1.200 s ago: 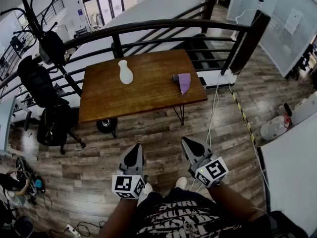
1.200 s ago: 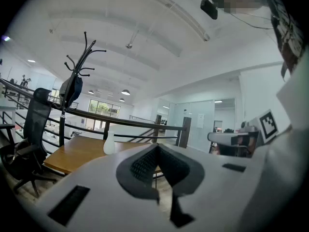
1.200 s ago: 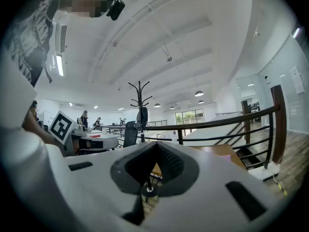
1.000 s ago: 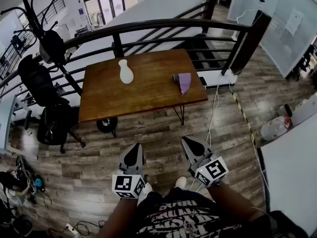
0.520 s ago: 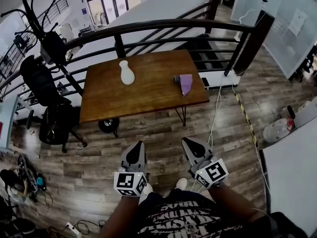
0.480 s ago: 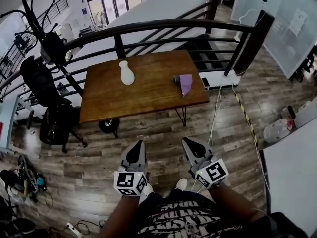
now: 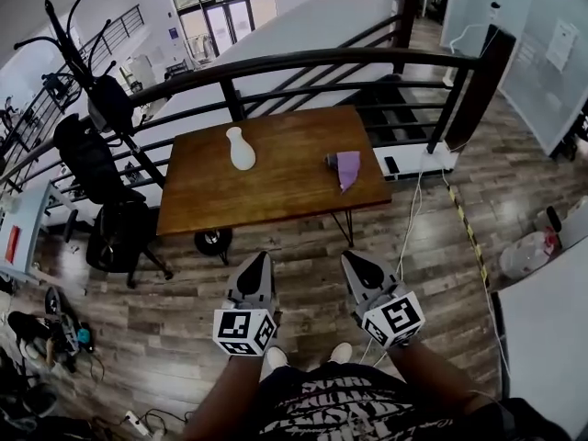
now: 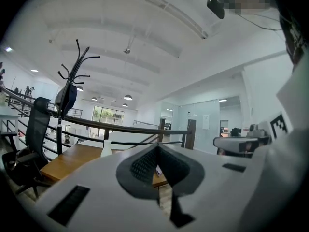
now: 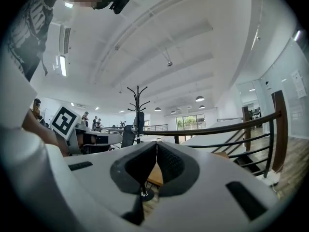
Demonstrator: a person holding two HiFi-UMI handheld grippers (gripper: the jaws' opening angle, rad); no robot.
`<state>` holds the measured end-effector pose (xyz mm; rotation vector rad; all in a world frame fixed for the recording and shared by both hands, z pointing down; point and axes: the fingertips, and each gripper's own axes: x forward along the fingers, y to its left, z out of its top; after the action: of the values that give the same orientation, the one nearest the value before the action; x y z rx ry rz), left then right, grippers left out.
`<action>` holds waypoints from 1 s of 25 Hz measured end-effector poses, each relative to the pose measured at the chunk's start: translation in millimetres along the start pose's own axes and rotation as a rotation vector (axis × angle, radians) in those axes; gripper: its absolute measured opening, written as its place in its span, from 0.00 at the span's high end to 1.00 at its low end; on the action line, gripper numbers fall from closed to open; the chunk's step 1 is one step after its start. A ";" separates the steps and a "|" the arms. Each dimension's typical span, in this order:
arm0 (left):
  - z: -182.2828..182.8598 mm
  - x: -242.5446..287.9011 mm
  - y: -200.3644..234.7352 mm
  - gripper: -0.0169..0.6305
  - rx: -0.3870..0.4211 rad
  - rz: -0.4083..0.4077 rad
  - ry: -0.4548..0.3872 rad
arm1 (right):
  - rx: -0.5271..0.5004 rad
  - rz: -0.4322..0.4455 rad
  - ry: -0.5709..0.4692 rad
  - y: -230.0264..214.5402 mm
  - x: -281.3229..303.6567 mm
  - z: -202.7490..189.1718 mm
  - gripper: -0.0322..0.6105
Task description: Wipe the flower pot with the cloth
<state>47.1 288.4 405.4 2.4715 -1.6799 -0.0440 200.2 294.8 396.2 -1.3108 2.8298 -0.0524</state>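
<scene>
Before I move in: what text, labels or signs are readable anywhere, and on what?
Nothing is readable.
White print on shirt: too distorted to read.
Wall sheet: too small to read.
Left tool cube, right tool cube: square marker patterns, no letters.
Pot, cloth: no print visible.

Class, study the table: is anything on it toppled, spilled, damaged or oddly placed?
Nothing serious. The white flower pot stands upright on the wooden table, no spill. Only the purple cloth looks untidy: bunched up near the table's right edge.
</scene>
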 end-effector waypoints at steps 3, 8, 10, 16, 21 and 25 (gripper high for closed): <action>0.7 -0.4 -8.6 0.98 -0.007 0.016 0.000 | 0.007 0.021 -0.014 -0.7 -1.0 5.2 0.95; 5.4 -5.7 -18.3 0.98 0.011 0.035 0.000 | 0.036 0.048 -0.021 -1.0 2.1 7.0 0.95; 7.0 -8.3 -19.2 0.98 0.022 0.041 -0.004 | 0.039 0.061 -0.017 0.4 5.9 7.1 0.95; -7.6 -7.5 -10.9 0.98 0.017 0.052 0.023 | 0.039 0.084 -0.009 3.8 14.1 -0.3 0.95; -18.4 15.1 0.7 0.98 0.001 0.029 0.041 | 0.049 0.074 -0.002 -3.5 25.8 -9.6 0.95; -22.7 36.6 12.0 0.98 -0.010 0.002 0.047 | 0.040 0.055 0.025 -9.5 40.2 -15.6 0.95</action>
<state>52.2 252.6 431.9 2.4436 -1.6596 0.0050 180.9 258.3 411.9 -1.2326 2.8679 -0.1242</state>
